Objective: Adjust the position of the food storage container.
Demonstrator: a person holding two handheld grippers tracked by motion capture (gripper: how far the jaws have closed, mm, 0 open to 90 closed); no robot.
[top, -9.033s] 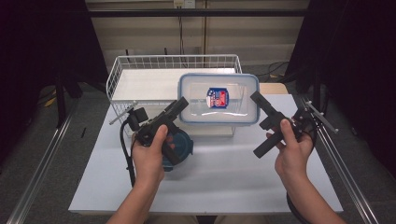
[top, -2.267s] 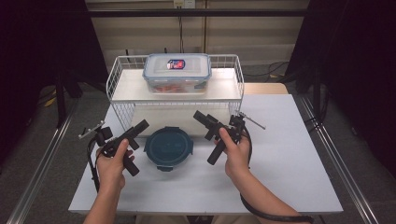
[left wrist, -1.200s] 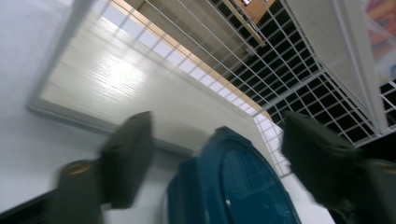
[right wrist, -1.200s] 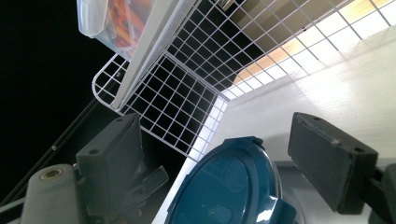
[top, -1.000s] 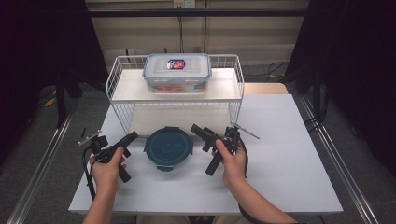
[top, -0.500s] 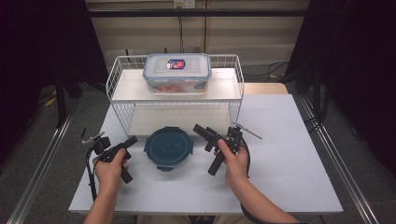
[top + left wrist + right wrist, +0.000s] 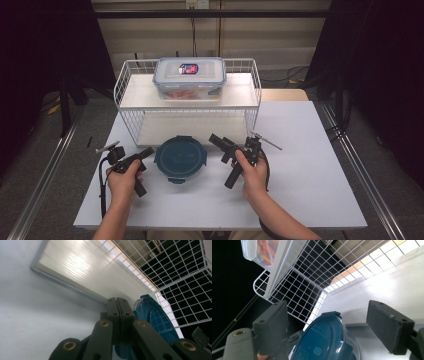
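lid (image 7: 180, 159): dark blue | rack (image 7: 131, 82): white wire grid | tools: black | table (image 7: 310, 165): white

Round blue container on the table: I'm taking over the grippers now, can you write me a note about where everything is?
Left hand-held gripper: shut, holding nothing, on the white table just left of the round dark-blue lidded container.
Right hand-held gripper: open, empty, just right of that container, jaws aimed at it.
Clear rectangular lidded box with red contents: on the top shelf of the white wire rack.
Done: box is on the rack.
Left: probably the round container, not yet gripped; the rack's lower shelf is free.
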